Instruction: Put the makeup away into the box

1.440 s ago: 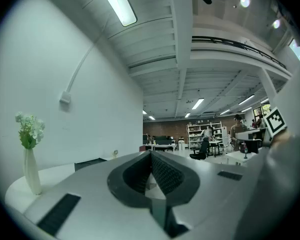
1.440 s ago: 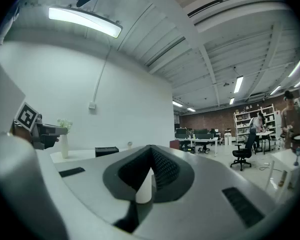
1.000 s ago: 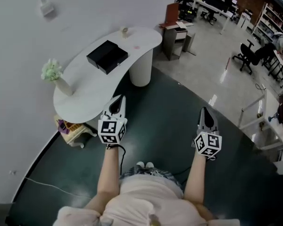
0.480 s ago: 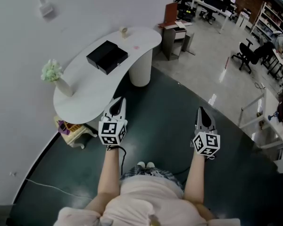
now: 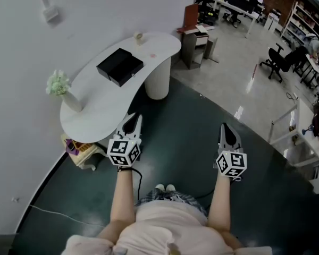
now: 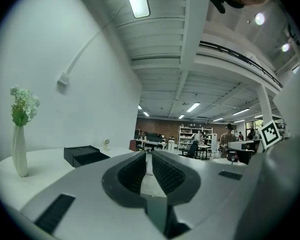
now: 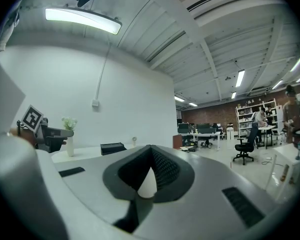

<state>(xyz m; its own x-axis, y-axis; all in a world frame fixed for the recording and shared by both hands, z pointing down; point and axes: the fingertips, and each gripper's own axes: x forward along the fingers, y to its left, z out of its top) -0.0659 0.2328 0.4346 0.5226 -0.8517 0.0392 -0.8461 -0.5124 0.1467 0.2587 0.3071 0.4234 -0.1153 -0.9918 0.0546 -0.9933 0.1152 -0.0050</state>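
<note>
Nothing is picked yet, and both arms are out level, short of the desk. The left hand-held gripper is clenched and empty. The right hand-held gripper is clenched too, tips touching, nothing between. The box is black and sits mid-desk; can't tell if it's open.

Makeup: my guess is the small pale item at the desk's far end, plus the pink spot between the box and the desk's right edge. Both are too small to identify.

Risks as I judge them:
1. Jaws need opening before any grasp. Going in clenched just shoves the item, and on that smooth top it skids. The pink spot is closest to the edge and could drop to the floor.
2. Tiny or round pieces can squirt out if the pinch lands off-centre.
3. If the box is shut, one hand-held gripper has to work the lid, and the box may slide unless braced.
4. The vase at the near-left end is tall and narrow, so a left-side reach past it could tip it.
5. The cable hanging from the left hand-held gripper near the feet could snag while stepping in.

Writing: none readable. There are only black-and-white square markers on the cubes, and no brand or label shows on the box.
</note>
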